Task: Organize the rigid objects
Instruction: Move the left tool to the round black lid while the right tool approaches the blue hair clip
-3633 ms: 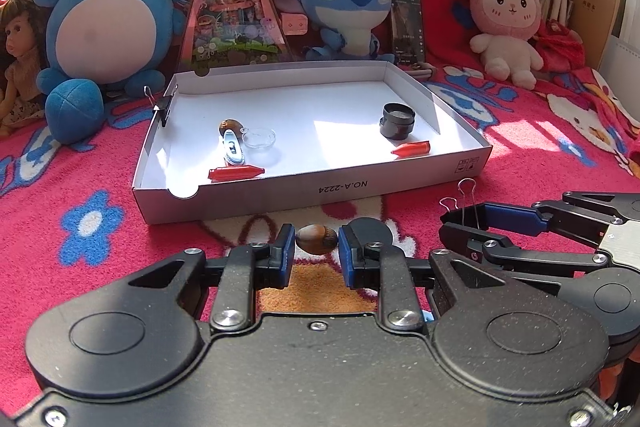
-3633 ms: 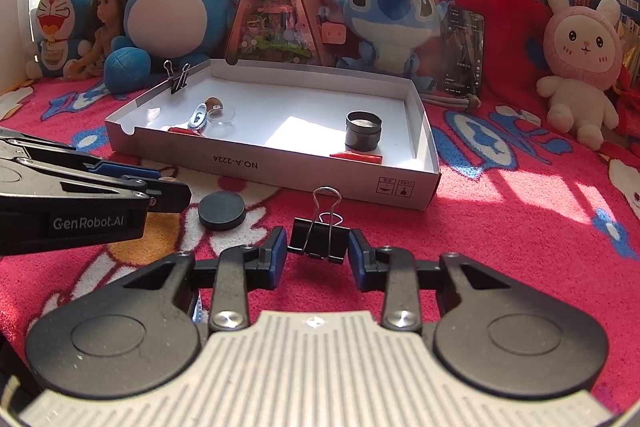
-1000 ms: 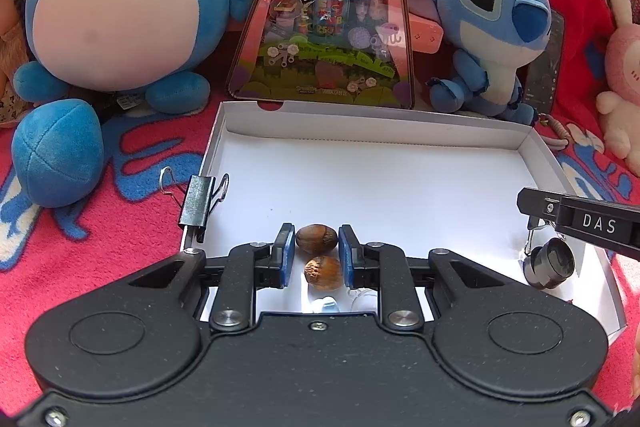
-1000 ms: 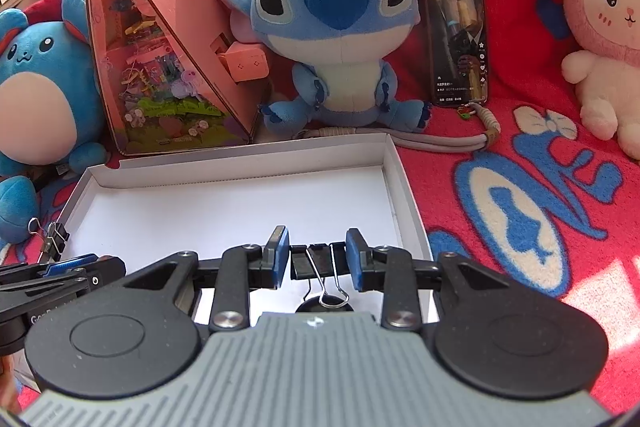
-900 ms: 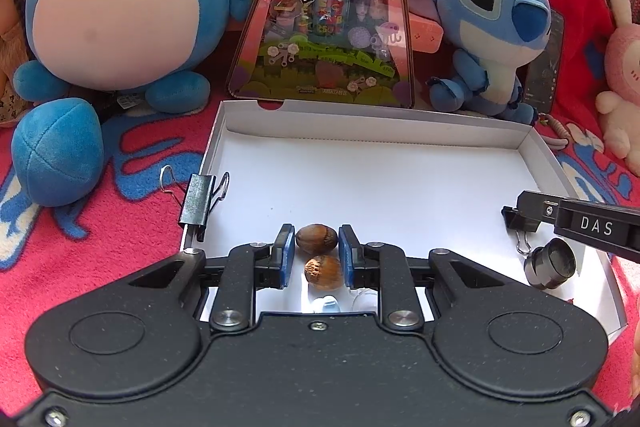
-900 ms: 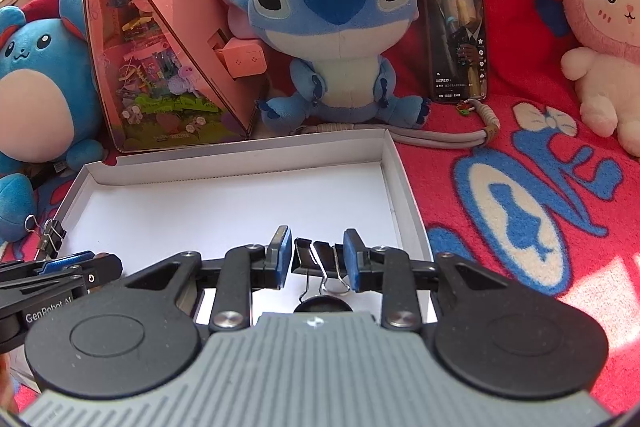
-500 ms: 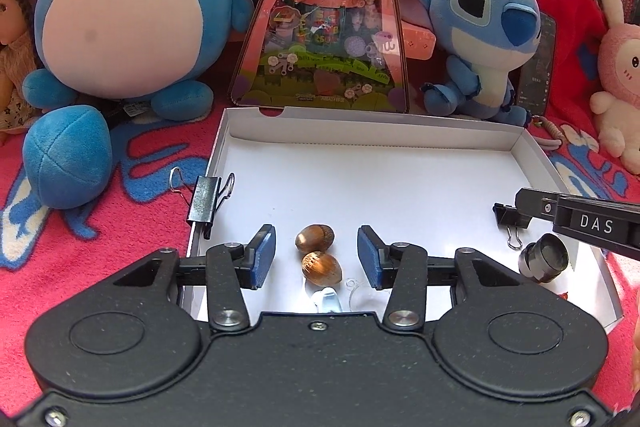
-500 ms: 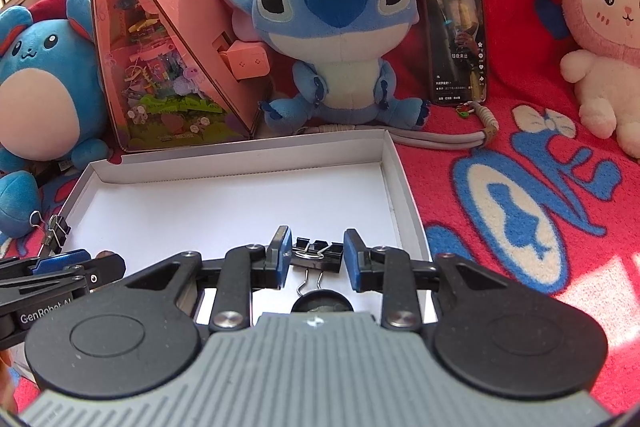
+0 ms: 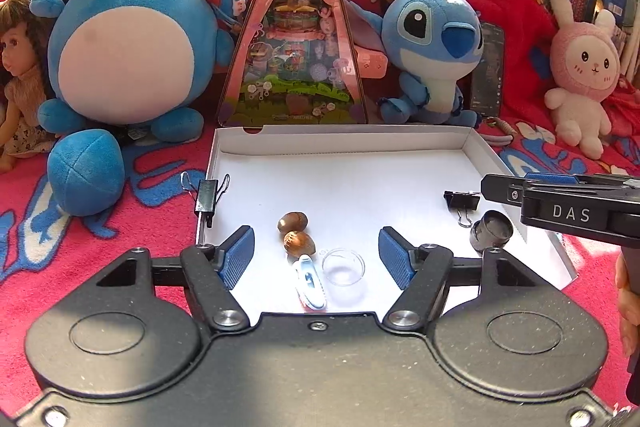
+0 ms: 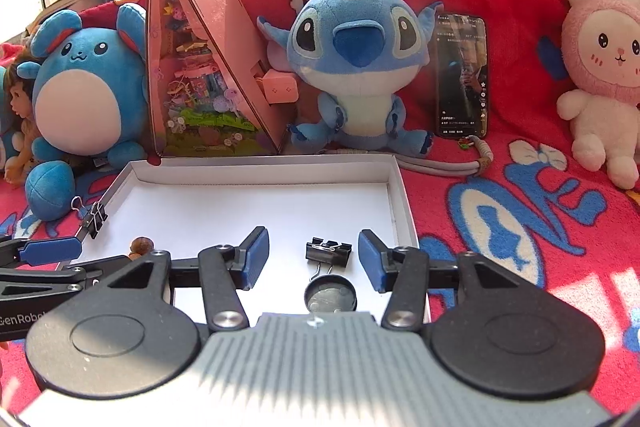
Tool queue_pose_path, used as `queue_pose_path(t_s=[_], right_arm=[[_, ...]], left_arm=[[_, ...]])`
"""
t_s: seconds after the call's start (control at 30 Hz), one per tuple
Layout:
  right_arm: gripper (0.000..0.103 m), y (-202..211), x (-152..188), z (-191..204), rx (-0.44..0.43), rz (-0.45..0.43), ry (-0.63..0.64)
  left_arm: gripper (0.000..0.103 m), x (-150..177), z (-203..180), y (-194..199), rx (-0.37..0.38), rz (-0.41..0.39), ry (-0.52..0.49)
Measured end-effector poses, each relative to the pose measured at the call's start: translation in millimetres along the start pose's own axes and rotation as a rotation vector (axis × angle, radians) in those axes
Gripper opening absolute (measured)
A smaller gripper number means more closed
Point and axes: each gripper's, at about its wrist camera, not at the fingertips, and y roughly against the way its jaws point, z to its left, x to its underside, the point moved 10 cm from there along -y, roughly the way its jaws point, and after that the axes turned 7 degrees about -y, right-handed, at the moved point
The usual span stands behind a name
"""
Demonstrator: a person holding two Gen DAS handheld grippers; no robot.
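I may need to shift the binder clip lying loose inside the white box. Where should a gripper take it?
Grip the binder clip by its black body, one pad on each end, coming from above. It lies flat on the white box floor, wire handles toward the camera near the black cylinder, so the folded body is probably the firmest part.

Matt card, fuzzy cloth and hard shine are meeting in the sunlight.
The shallow white cardboard tray (image 9: 478, 151) is looking smooth and matt; the red fleece blanket (image 10: 520, 227) is showing a rough nap. The two brown nuts (image 9: 294, 231) are gleaming woody, the small clear dish (image 9: 343, 266) glassy, the black metal binder clip (image 10: 329, 251) satiny, while the left gripper (image 9: 316, 255) is wearing ribbed blue rubbery pads (image 9: 239, 255) on matt black plastic.
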Motion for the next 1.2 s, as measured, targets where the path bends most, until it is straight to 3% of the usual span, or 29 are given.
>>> queue_pose_path(t_s=[0.7, 1.2], right_arm=[[0.079, 75.9, 41.3, 7.3, -0.067, -0.075, 0.153], [0.085, 99.2, 77.6, 2.3, -0.097, -0.034, 0.125]], left_arm=[[0.069, 48.3, -48.2, 61.4, 0.149, -0.006, -0.107], [0.069, 84.2, -70.0, 70.4, 0.218, 0.049, -0.123]])
